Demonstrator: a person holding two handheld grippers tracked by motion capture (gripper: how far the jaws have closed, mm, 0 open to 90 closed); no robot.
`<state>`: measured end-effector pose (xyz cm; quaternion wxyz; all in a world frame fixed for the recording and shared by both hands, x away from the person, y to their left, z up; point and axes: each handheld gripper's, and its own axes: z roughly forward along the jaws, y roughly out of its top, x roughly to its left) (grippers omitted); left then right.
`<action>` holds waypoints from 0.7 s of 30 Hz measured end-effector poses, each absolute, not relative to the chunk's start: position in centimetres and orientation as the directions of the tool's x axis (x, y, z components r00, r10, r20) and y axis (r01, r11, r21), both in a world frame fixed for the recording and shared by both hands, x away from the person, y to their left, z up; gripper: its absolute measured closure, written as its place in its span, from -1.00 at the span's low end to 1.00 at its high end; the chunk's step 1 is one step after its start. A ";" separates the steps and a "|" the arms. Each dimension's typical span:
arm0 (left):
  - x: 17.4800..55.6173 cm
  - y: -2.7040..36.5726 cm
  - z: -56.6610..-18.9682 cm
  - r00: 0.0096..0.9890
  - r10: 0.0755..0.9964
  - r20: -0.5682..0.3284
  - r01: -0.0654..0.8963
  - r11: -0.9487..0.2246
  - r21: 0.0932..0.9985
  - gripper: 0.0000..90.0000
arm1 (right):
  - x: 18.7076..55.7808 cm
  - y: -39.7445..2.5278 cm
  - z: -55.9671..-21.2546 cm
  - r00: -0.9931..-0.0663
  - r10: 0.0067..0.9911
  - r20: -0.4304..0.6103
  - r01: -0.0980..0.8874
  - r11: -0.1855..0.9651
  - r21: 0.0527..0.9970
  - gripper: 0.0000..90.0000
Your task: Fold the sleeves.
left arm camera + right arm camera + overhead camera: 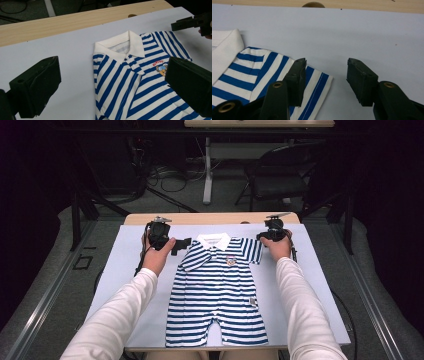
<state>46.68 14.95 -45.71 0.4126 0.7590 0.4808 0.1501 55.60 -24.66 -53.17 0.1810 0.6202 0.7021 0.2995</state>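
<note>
While the striped romper lies flat and face up at the middle of the pale tabletop, collar toward the far edge, the high view shows a claw at each shoulder: the left claw just beside the left sleeve, the right claw at the right sleeve, both probably lined up to take the sleeves for folding.

From the left gripper view, the left claw is spread wide with nothing between its jaws, poised over the left shoulder, whose sleeve looks folded in; the white collar and a small bear badge show beyond it.

From the right gripper view, the right claw is likewise open and empty, one jaw over the hem of the right sleeve, the other over bare tabletop, so it straddles the cuff edge, ready to pinch.
</note>
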 end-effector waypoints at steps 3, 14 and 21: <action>46.6 15.1 -45.6 0.490 0.855 -0.171 0.607 -0.194 0.770 -0.99 | 55.7 -24.7 -53.4 -0.157 0.980 0.119 0.762 0.044 0.646 0.20; 46.6 15.3 -46.1 0.485 0.856 -0.178 0.614 -0.188 0.767 -0.99 | 55.9 -24.4 -54.1 -0.168 0.980 0.110 0.776 0.063 0.628 0.50; 46.6 15.3 -46.1 0.488 0.855 -0.177 0.613 -0.192 0.766 -0.99 | 56.0 -24.7 -54.4 -0.161 0.980 0.114 0.780 0.056 0.623 0.59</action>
